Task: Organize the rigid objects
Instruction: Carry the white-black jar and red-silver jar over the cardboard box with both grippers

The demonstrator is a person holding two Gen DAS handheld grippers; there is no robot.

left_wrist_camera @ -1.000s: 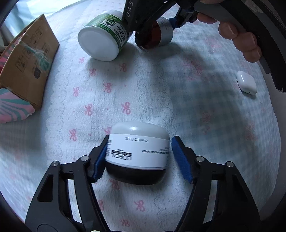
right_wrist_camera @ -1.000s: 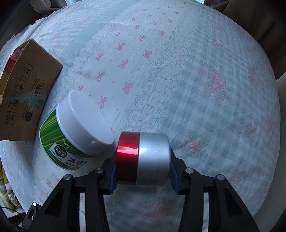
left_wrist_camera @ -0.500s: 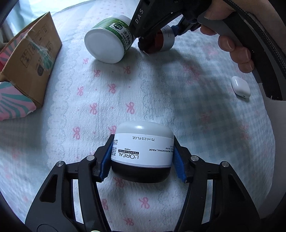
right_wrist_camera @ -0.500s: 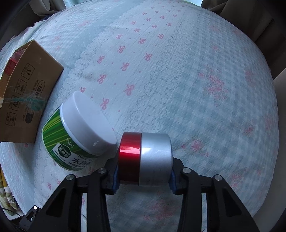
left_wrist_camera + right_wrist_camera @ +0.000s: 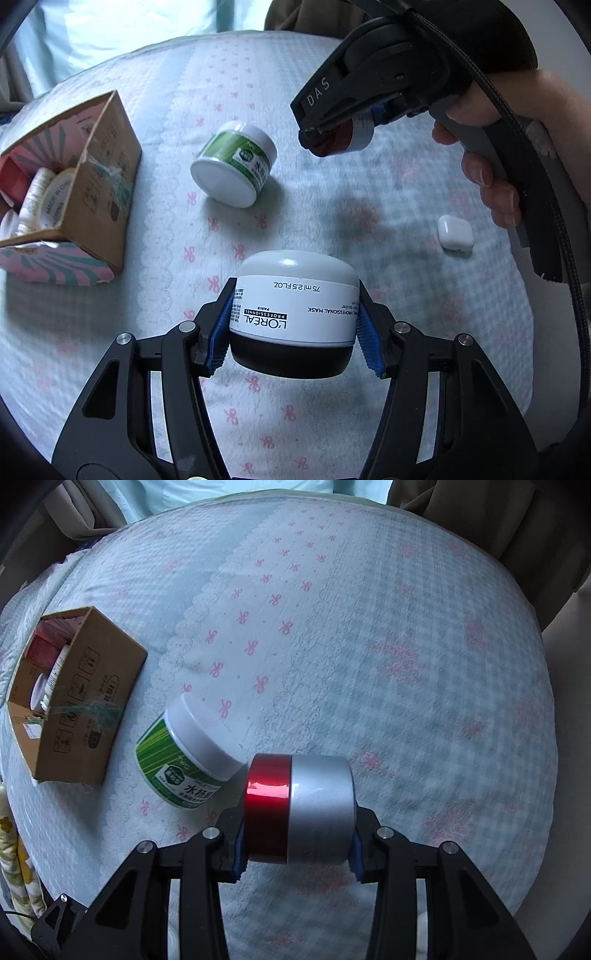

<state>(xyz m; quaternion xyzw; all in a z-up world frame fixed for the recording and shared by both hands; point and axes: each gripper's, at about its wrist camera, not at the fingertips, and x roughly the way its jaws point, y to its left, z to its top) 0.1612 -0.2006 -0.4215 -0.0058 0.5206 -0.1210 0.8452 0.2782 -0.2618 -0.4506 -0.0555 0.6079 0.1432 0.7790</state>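
Note:
My left gripper (image 5: pixel 293 325) is shut on a white and black L'Oreal mask jar (image 5: pixel 295 314), lifted above the bedspread. My right gripper (image 5: pixel 297 843) is shut on a red and silver jar (image 5: pixel 299 808), also raised; the same jar (image 5: pixel 349 134) shows in the left wrist view under the right tool held by a hand (image 5: pixel 491 173). A green-labelled jar with a white lid (image 5: pixel 236 166) (image 5: pixel 188 753) lies on its side on the bed. An open cardboard box (image 5: pixel 99 173) (image 5: pixel 77 698) with several items inside sits at the left.
A small white earbud case (image 5: pixel 455 233) lies on the bedspread at the right. The pale blue bedspread with pink bows (image 5: pixel 332 627) stretches far behind the jars. Curtains and a bed edge border the top of both views.
Both grippers have risen with their jars, so the bed looks farther away. The red and silver jar has left the green jar's side. The left jaws closed onto the mask jar.

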